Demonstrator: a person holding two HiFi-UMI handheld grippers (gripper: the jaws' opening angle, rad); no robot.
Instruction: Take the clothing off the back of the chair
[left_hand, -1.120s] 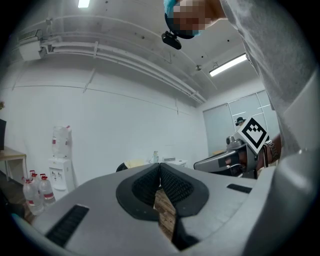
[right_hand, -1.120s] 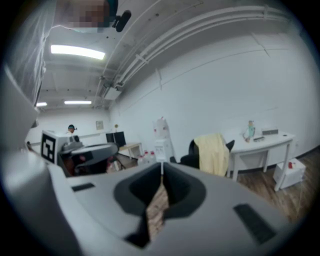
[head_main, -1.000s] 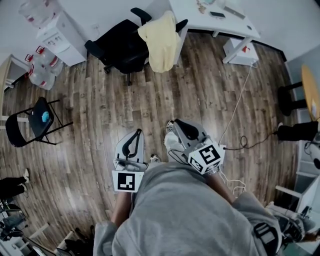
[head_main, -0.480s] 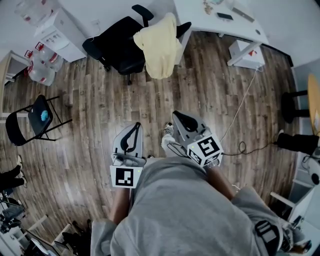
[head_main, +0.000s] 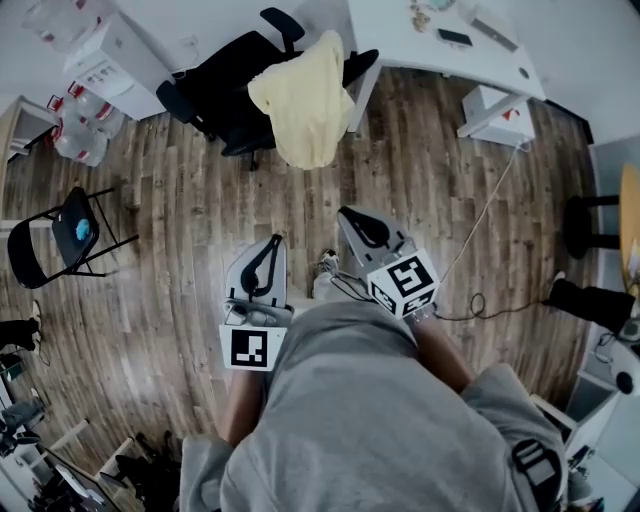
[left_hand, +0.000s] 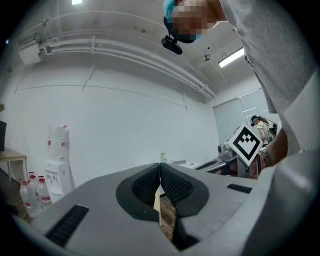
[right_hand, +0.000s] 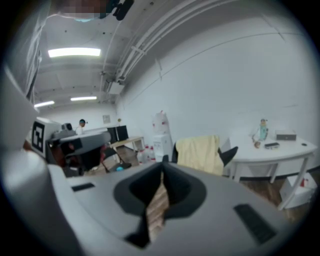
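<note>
Over the back of the black office chair (head_main: 225, 95): one yellow garment (head_main: 305, 100), draped; left gripper (head_main: 274, 243) and right gripper (head_main: 347, 214), jaws together, empty, held well short pending approach.

I find no legible text, brand or number; the cubes on my left gripper (head_main: 275, 243) and right gripper (head_main: 347, 214) bear only black-and-white square coded markers.

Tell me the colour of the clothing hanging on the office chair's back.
Pale yellow. The clothing shows best in the head view, over the black chair.
</note>
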